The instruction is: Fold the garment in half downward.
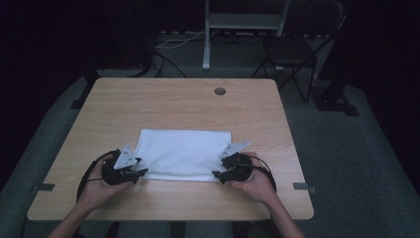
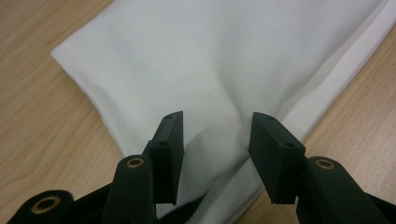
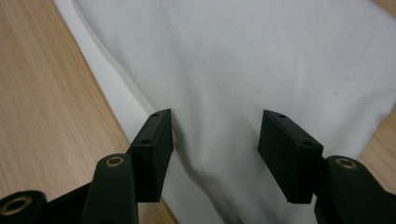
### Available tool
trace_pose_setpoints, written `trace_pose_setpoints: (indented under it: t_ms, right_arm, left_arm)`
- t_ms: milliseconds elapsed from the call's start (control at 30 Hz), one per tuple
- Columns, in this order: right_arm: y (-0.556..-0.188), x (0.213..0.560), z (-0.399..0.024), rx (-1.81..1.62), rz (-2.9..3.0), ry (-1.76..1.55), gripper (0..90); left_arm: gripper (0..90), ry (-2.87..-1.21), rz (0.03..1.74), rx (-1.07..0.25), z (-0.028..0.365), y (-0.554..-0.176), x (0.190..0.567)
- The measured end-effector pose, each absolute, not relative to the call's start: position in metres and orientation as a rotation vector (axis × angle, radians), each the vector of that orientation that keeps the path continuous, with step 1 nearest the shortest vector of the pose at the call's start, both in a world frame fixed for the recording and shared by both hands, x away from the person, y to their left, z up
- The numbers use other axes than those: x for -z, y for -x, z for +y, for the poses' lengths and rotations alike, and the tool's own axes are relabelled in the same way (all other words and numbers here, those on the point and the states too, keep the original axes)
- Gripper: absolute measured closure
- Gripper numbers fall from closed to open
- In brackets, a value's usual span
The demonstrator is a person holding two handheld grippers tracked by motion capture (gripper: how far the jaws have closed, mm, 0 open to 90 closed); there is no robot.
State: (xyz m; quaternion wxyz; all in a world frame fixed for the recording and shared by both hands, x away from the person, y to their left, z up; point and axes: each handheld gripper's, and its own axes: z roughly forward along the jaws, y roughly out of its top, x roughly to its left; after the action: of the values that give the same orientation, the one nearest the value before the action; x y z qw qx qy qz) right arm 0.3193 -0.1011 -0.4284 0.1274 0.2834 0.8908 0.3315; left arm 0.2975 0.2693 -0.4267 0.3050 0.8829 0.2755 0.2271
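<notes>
A white folded cloth (image 1: 184, 153) lies flat on the near half of the wood-grain table (image 1: 173, 104), its long axis running left to right. The fabric is smooth and matte, rectangular, with a stitched hem (image 2: 322, 88) along the near edge and soft creases at both near corners. The left gripper (image 1: 140, 172) sits at the near left corner, the right gripper (image 1: 218, 174) at the near right corner. Both pairs of black ribbed jaws stand apart, with cloth lying between them but not pinched.
</notes>
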Motion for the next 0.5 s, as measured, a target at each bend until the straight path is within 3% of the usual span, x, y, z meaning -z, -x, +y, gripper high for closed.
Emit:
trace_pose_setpoints:
  t_ms: [500]
  right_arm:
    - [-0.336, 0.433, -0.112, -1.005, 2.544, -0.886, 42.7]
  left_arm:
    - [55.2, -2.285, 0.807, -0.575, 0.267, -0.318, 0.43]
